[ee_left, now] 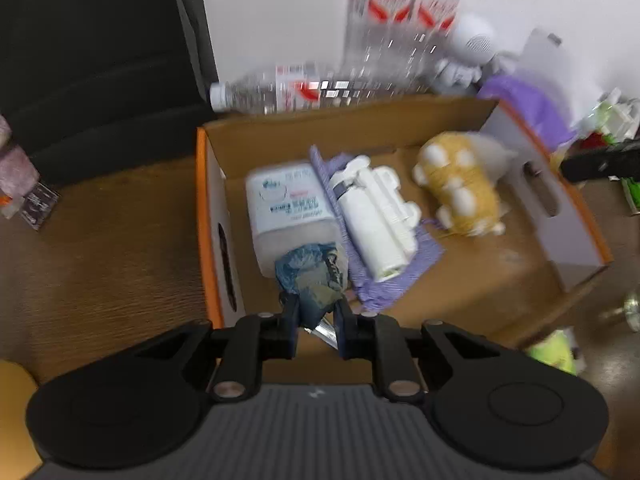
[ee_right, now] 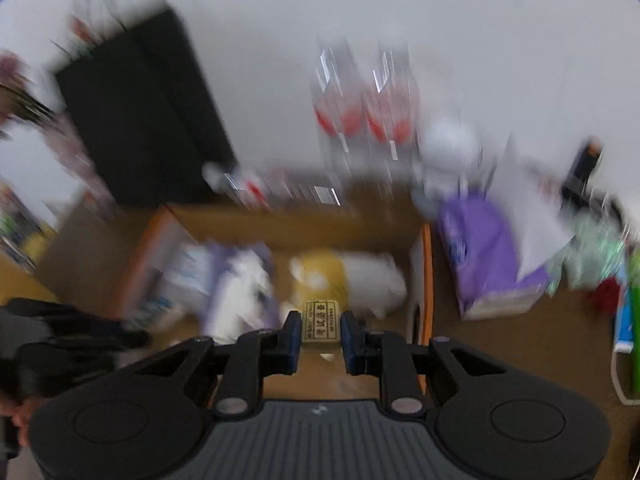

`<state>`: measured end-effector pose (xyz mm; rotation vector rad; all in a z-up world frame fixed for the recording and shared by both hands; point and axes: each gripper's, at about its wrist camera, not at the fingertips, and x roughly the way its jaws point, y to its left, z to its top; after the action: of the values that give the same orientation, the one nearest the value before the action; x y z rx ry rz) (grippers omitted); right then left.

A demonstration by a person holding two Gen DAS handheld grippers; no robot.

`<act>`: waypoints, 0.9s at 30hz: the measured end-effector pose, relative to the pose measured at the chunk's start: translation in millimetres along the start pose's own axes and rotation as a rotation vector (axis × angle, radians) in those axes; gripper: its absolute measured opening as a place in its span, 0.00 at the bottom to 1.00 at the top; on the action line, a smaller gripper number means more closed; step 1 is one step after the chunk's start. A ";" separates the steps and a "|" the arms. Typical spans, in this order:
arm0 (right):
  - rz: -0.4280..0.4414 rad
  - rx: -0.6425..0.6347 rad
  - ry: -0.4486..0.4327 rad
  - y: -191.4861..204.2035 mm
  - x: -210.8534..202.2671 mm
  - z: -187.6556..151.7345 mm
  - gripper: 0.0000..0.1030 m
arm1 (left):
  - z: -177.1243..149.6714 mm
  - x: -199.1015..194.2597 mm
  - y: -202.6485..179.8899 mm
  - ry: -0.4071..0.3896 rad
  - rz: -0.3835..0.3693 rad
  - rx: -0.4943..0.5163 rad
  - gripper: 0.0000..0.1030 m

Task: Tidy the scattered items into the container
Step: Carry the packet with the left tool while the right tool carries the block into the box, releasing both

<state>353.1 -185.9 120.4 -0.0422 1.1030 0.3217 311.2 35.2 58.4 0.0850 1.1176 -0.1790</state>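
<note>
The cardboard box (ee_left: 360, 140) sits on the wooden table (ee_left: 100, 240), its outer edges orange, with oval handle cut-outs in the side walls. Inside I read four items: a white wet-wipes pack (ee_left: 286, 204) at the left, a white roll-shaped item (ee_left: 374, 216) lying on a purple cloth (ee_left: 400, 268) beside it, and a yellow-and-white plush toy (ee_left: 460, 188) toward the right wall.

My left gripper (ee_left: 318, 314) hangs over the box's near wall — its jaws are clamped on a crumpled blue wrapper (ee_left: 310, 276), which overlaps the near end of the wipes pack; I cannot tell whether they touch.

My right gripper (ee_right: 320, 330) is also over the box, jaws closed on a small beige packet (ee_right: 322, 322) with printed characters. This view is heavily blurred.

Outside the box: one clear water bottle (ee_left: 280, 90) lies on its side just behind the far wall, with upright bottles (ee_left: 400, 20) behind it. A purple tissue pack (ee_right: 488, 256) rests on the table to the right of the box.
</note>
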 end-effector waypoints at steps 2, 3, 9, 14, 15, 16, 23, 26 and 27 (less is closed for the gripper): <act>-0.031 0.013 0.072 -5.4 36.2 2.5 0.19 | -0.2 15.4 -0.6 0.036 -0.004 0.012 0.19; -0.047 0.016 0.101 -7.5 48.4 -3.0 0.19 | -1.9 22.4 -0.1 0.061 -0.007 0.022 0.21; -0.106 0.018 0.182 -6.0 85.6 -5.5 0.31 | 7.2 26.4 -3.7 0.087 -0.016 0.030 0.52; -0.117 0.014 0.160 0.4 66.3 -4.3 0.54 | 17.9 -8.8 4.0 0.057 -0.010 0.003 0.71; -0.117 0.020 0.160 1.3 60.9 -4.5 0.54 | 19.6 -15.9 5.2 0.053 -0.003 -0.006 0.72; -0.115 0.021 0.164 2.8 55.8 -4.7 0.55 | 20.6 -22.1 5.9 0.053 0.005 -0.016 0.74; -0.038 0.039 0.256 18.0 29.0 -20.6 0.68 | 11.2 -54.9 -1.9 0.103 0.046 -0.037 0.76; -0.007 0.061 0.270 25.6 13.1 -26.4 0.68 | 2.8 -73.0 -6.0 0.085 0.060 -0.051 0.81; -0.006 0.055 0.262 29.3 5.4 -30.0 0.70 | 0.2 -79.0 -7.0 0.075 0.059 -0.055 0.81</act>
<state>321.1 -162.5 105.6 -0.0389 1.3709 0.2856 276.4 36.3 129.7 0.0763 1.1928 -0.0928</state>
